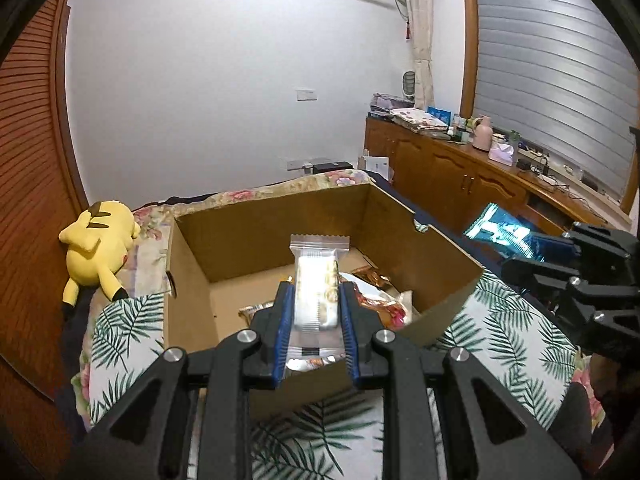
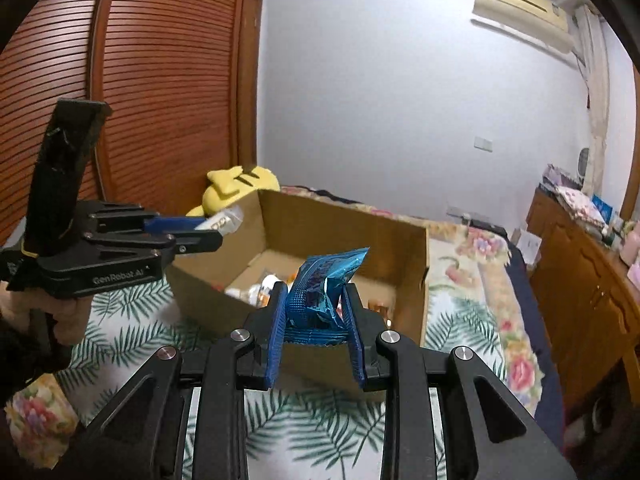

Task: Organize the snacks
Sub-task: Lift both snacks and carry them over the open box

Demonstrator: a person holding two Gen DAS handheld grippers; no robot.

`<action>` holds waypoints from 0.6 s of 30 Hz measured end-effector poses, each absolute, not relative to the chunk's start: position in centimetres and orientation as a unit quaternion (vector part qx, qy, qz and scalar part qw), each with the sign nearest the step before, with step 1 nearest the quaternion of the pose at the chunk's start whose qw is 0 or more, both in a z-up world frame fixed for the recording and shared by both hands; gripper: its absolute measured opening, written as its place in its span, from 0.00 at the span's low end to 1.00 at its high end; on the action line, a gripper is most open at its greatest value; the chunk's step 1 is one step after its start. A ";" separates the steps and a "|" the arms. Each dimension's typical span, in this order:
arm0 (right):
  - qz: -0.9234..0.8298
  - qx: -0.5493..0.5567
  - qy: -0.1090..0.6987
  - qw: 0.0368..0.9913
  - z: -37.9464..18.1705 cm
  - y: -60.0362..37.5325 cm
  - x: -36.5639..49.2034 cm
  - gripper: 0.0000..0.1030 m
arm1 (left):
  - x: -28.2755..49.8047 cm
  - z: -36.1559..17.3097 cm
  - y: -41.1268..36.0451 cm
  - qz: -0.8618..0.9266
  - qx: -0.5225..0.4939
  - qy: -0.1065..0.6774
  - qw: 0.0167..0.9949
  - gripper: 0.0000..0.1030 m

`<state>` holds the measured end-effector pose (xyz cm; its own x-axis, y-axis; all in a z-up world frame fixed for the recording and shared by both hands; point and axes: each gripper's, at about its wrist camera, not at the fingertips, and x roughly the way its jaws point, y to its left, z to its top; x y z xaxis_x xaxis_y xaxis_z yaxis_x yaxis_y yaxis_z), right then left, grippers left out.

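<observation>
Two grippers hang tilted downward above the near rim of the cardboard box [image 1: 280,216], side by side. The left gripper [image 1: 316,312] is clamped narrowly on a clear-wrapped pale snack bar [image 1: 316,280], whose long axis points to 12 o'clock over the box. At its 3 o'clock, the right gripper [image 2: 316,312] pinches a crumpled blue snack packet [image 2: 324,280], nearly closed, the packet's free end leaning toward 1 o'clock. More snacks [image 1: 376,292] lie inside the box.

Cardboard box [image 1: 280,216] on bed [image 1: 480,312], snack packets [image 1: 376,292] inside it; plush toy [image 1: 98,248] left of box, cabinet [image 1: 452,172] right along wall.
</observation>
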<state>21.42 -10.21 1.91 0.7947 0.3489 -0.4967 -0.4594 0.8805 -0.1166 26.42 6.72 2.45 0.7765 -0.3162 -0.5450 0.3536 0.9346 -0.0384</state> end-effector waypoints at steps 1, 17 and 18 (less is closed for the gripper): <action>0.216 -0.118 0.236 0.940 1.9 -10.1 21.8 0.25 | 26.8 2.4 6.7 -0.176 0.033 0.284 0.942 0.20; 0.226 -0.112 0.272 0.929 -1.0 -9.6 27.9 0.25 | 32.0 -1.3 6.6 -0.155 0.024 0.323 0.933 0.21; 0.228 -0.109 0.275 0.928 -1.3 -9.6 28.1 0.25 | 32.3 -1.6 6.6 -0.155 0.023 0.327 0.932 0.21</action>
